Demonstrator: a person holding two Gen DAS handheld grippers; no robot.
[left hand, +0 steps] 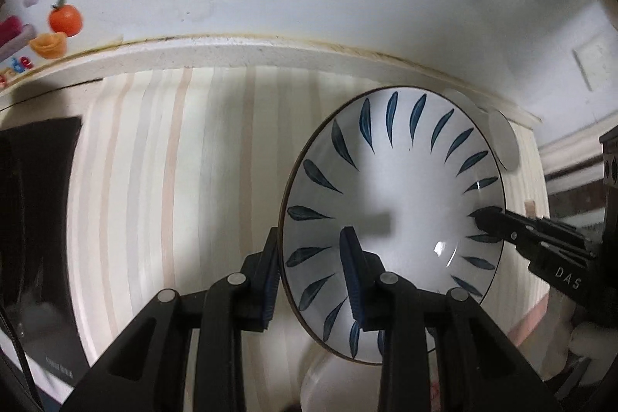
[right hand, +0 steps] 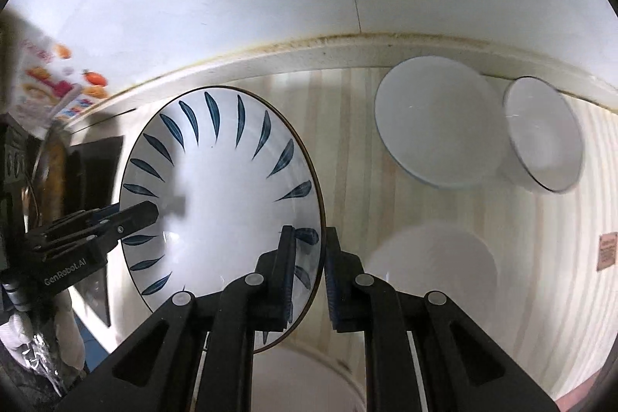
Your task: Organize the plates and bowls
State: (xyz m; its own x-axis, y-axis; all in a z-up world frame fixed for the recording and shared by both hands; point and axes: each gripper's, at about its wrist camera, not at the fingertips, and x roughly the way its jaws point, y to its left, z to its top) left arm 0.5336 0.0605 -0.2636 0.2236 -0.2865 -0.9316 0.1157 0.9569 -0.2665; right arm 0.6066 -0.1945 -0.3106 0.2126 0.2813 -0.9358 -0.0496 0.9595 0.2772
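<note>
- Left gripper [left hand: 313,269]: jaws clamped on the rim of the leaf-patterned plate [left hand: 401,188], one finger [left hand: 353,269] over the plate's inner face, the other outside its edge.
- Right gripper [right hand: 310,271]: likewise closed on the opposite rim of the same plate, one finger over the painted band, the other outside the edge.
- Plate: white with a ring of dark blue leaf strokes and a thin dark edge line, held between the two grippers above the striped worktop [right hand: 347,149], tilted in both views.
- Below the plate, at the near edge of the worktop, a white round dish [right hand: 301,385] shows in part; whether it is a plate or a bowl I cannot tell.
- Toward the worktop's far right corner, a white plate [right hand: 436,126] lies flat, with a white bowl [right hand: 544,138] touching its right side and leaning.
- Nearer, a pale round shape [right hand: 432,257] lies blurred on the worktop.
- Along the far edge runs a white ledge [left hand: 231,51] under a white wall.
- At the worktop's left edge stands a dark box [left hand: 34,219].
</note>
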